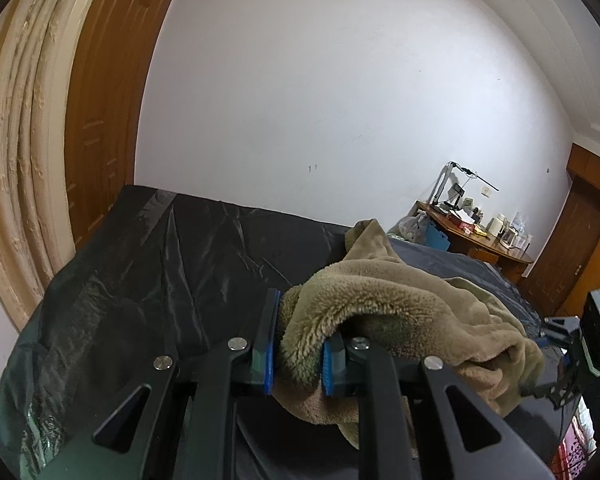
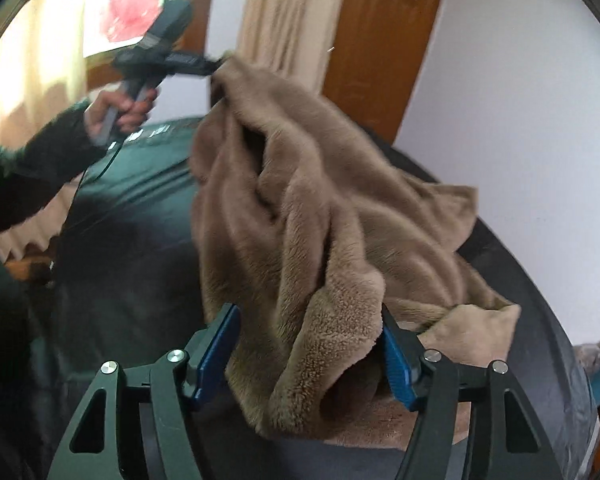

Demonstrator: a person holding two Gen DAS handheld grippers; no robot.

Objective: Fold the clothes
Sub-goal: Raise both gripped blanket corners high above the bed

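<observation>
The left tool (image 1: 298, 342) is clamped tight on a bunched edge of the brown fleece garment (image 1: 400, 304), its blue pads pinching the pile, and it holds that corner up above the bed (image 1: 160, 264). The right tool (image 2: 310, 354) has its jaws standing apart around a thick hanging fold of the same garment (image 2: 300, 208); the right-hand pad seems to brush the fleece while the left-hand one is clear of it, so I judge this grip is not yet made. To do this well, the right tool should close on a single edge rather than the whole wad, and then both should draw apart so the cloth hangs flat before it is laid down. The garment is plush, tan-brown, thick and badly rumpled, with deep folds. It hangs between the two tools, its lower part slumped on the bed's dark glossy cover.
</observation>
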